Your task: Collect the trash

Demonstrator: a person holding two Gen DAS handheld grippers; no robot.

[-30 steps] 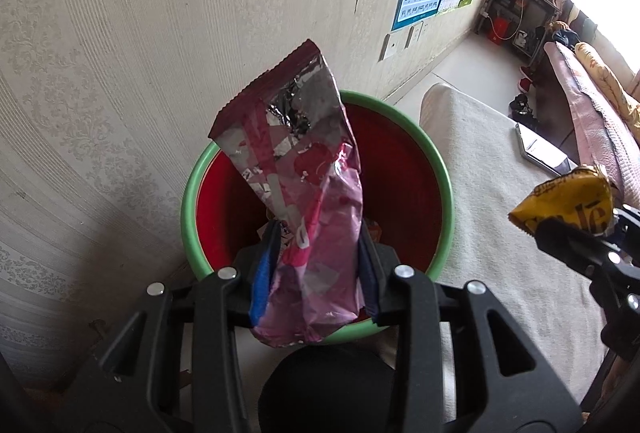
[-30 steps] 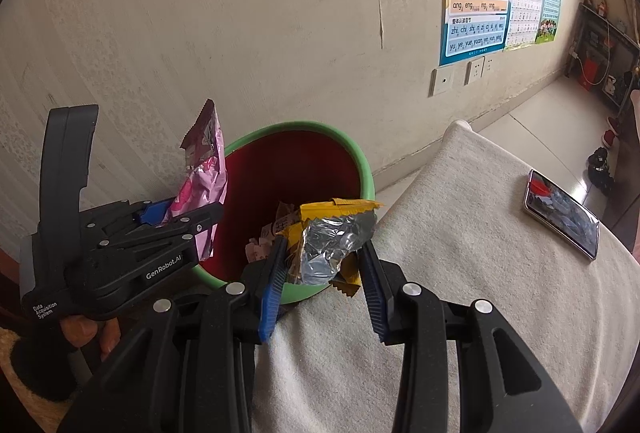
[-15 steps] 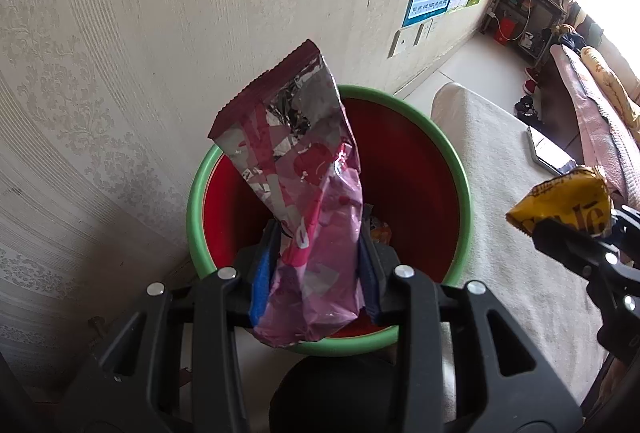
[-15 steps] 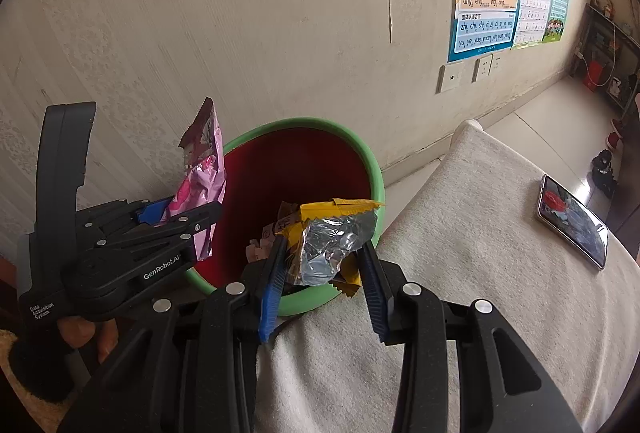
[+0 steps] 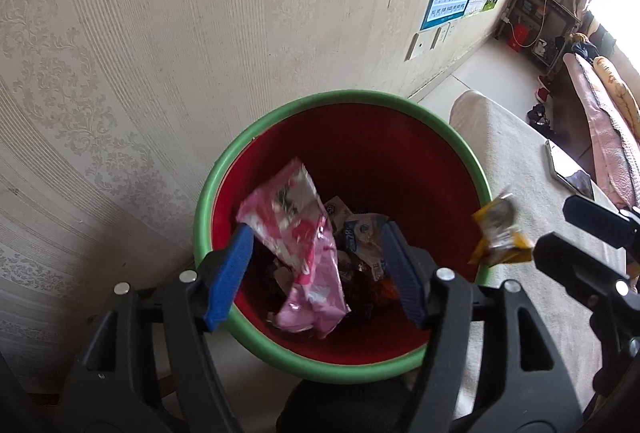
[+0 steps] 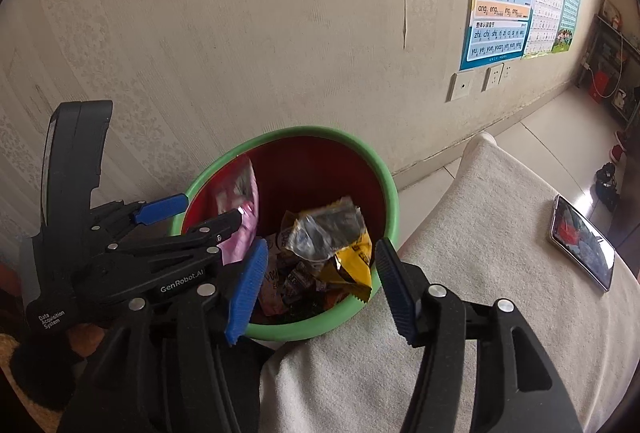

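A red bin with a green rim [image 5: 404,113] [image 6: 388,189] stands against the wall, with several wrappers at its bottom. My left gripper [image 5: 316,269] is open above the bin, and a pink wrapper [image 5: 298,233] [image 6: 240,221] drops free between its fingers into the bin. My right gripper [image 6: 320,285] is open at the bin's right rim, and a yellow and silver wrapper [image 6: 336,241] [image 5: 498,237] falls loose just ahead of it, over the rim. The left gripper [image 6: 160,225] also shows in the right wrist view.
A table with a beige cloth [image 6: 500,233] [image 5: 516,161] adjoins the bin on the right. A phone [image 6: 582,247] [image 5: 570,175] lies on it farther right. The patterned wall [image 5: 200,33] with posters and sockets is right behind the bin.
Both grippers have opened. The pink wrapper has left the left gripper and dropped into the bin; the yellow wrapper has left the right gripper and is falling at the rim.
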